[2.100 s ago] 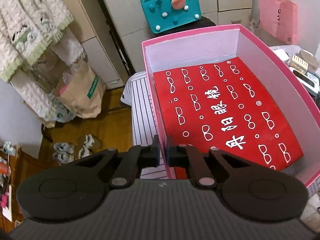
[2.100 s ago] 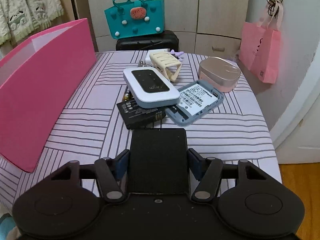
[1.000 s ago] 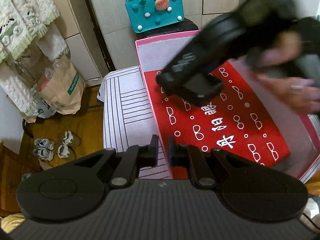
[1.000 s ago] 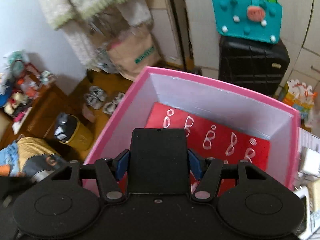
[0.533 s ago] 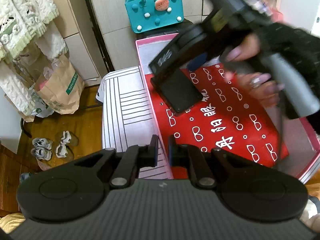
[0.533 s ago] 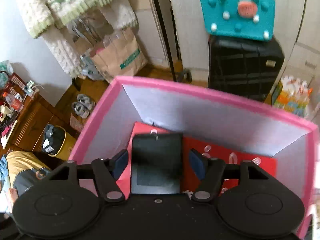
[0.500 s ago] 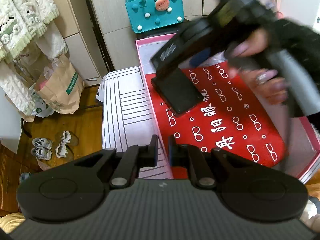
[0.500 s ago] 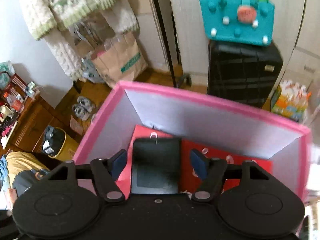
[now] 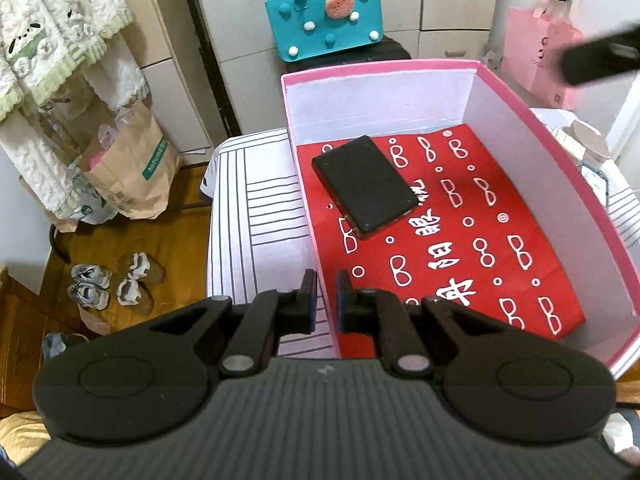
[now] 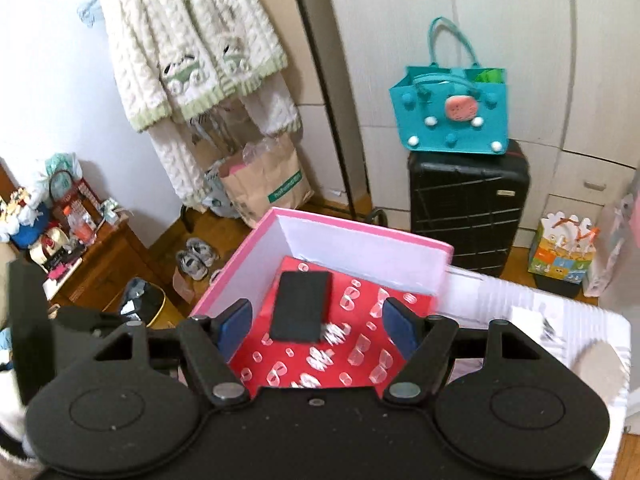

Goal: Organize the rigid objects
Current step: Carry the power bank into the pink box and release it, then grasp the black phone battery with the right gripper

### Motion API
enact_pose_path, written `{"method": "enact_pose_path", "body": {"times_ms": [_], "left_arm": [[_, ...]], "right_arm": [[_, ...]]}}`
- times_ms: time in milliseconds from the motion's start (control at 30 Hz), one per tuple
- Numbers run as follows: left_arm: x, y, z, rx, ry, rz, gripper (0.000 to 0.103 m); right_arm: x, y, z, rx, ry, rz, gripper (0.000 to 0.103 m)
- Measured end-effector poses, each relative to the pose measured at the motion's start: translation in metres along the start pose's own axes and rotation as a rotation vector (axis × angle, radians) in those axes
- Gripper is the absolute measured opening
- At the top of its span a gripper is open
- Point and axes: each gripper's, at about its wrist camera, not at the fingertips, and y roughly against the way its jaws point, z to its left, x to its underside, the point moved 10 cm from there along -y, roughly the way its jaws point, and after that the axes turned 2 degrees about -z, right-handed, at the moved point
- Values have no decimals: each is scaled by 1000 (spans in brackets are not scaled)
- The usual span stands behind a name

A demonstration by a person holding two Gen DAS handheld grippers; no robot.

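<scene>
A pink box [image 9: 380,68] lined with red printed paper [image 9: 472,240] stands on the striped table. A flat black device [image 9: 364,186] lies loose on the paper near the box's far left corner. My left gripper [image 9: 326,300] is shut on the box's near left wall, one finger on each side. In the right wrist view my right gripper [image 10: 316,316] hangs open and empty above the box [image 10: 360,236], with the black device [image 10: 302,306] well below its fingers. A blurred black part of the right gripper [image 9: 600,60] shows at the left wrist view's top right.
The striped tablecloth [image 9: 256,208] runs left of the box. Small items [image 9: 588,140] lie on the table right of the box. Behind stand a black suitcase [image 10: 468,200] with a teal bag [image 10: 452,116] on it, a paper bag [image 9: 132,172] and shoes [image 9: 112,284] on the floor.
My right gripper carried the black device into the box, opened, left it on the red paper, then lifted away to the right. The left gripper kept its hold on the wall.
</scene>
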Motion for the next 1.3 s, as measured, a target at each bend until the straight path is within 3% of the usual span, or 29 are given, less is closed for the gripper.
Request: {"method": "enact_pose_path", "body": {"times_ms": [233, 333, 433, 500, 700, 867, 1000, 1133, 1200, 1300], "left_arm": [[5, -16, -2, -52, 11, 13, 8], [6, -22, -2, -63, 24, 21, 8], [7, -25, -2, -68, 39, 23, 8], [7, -25, -2, -66, 47, 23, 8], [9, -26, 0, -96, 49, 26, 8], [9, -26, 1, -113, 50, 19, 8], [9, -26, 1, -111, 59, 22, 8], [9, -26, 1, -111, 60, 21, 8], [9, -26, 1, -109, 61, 21, 8], [9, -26, 1, -112, 56, 19, 8]], "right_arm": [[43, 48, -63, 146, -21, -120, 76], [63, 53, -95, 193, -38, -133, 77], [94, 43, -123, 215, -77, -91, 75], [113, 30, -133, 216, -86, -41, 68], [156, -6, -134, 160, -48, 65, 59], [165, -29, -123, 167, 47, 73, 59], [161, -44, -131, 216, 80, 65, 59], [155, -54, -134, 211, 66, 49, 61], [153, -55, -131, 212, 83, 41, 54], [155, -52, -127, 237, 104, 71, 54]]}}
